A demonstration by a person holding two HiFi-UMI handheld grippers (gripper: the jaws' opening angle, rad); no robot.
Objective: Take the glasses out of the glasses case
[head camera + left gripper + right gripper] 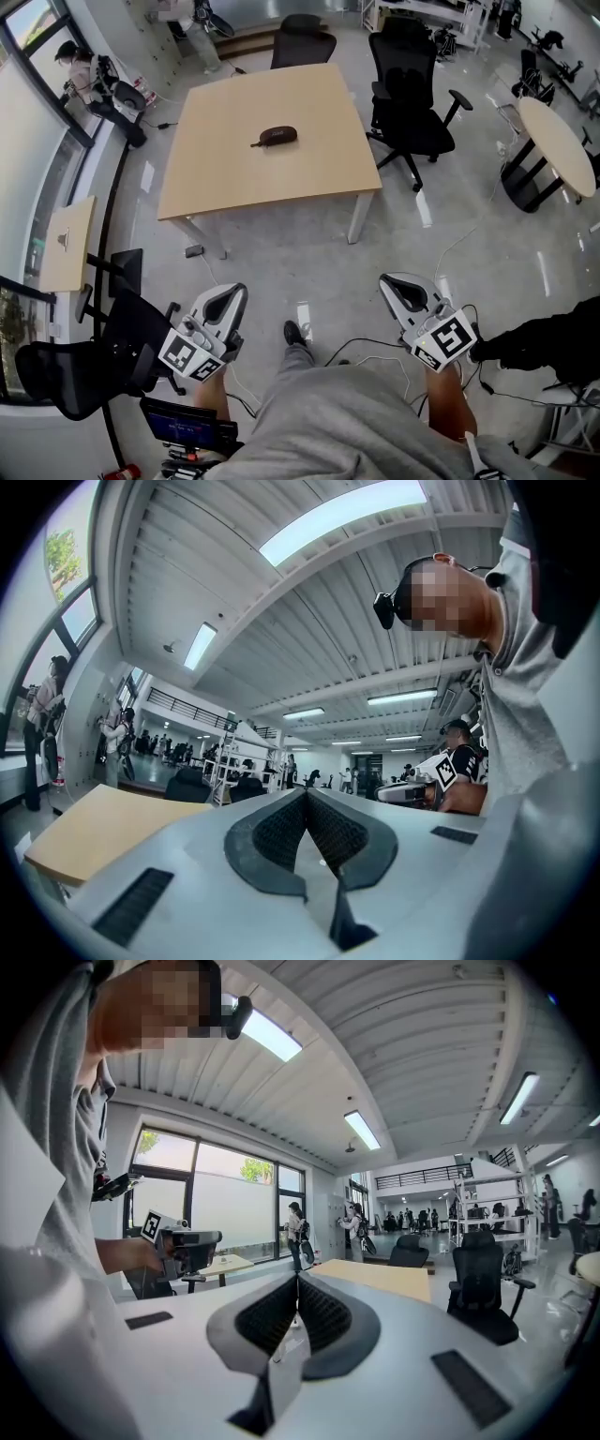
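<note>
Head view: A light wooden table [309, 183] stands on a grey floor [281, 272]. The glasses case [276, 137], dark brown and oblong, lies about mid-table, well clear of every edge, and it looks closed. One black office chair [412, 103] stands at the table's right edge. A second chair [302, 42] stands at the far edge. A round table [558, 141] stands further right. The left gripper [230, 292] and the right gripper [397, 281] are held low over the floor on the near side of the table, well apart from it and from the case. The wearer's grey-trousered leg [328, 412] shows between them. A person [80, 70] stands by the window at far left.

Left gripper view: The jaws are brought together, and the ribbed pads [279, 834] meet at their tips with nothing between them. A corner of the table shows at lower left. The marker cube [448, 769] of the right gripper shows at right. The case cannot be made out here.

Right gripper view: The jaws are fully closed, and the pads [267, 1316] meet at the tips and hold nothing. The table top lies beyond the tips, with an office chair to its right. The left gripper shows at left, held level. The case is not discernible on the table from this angle.
</note>
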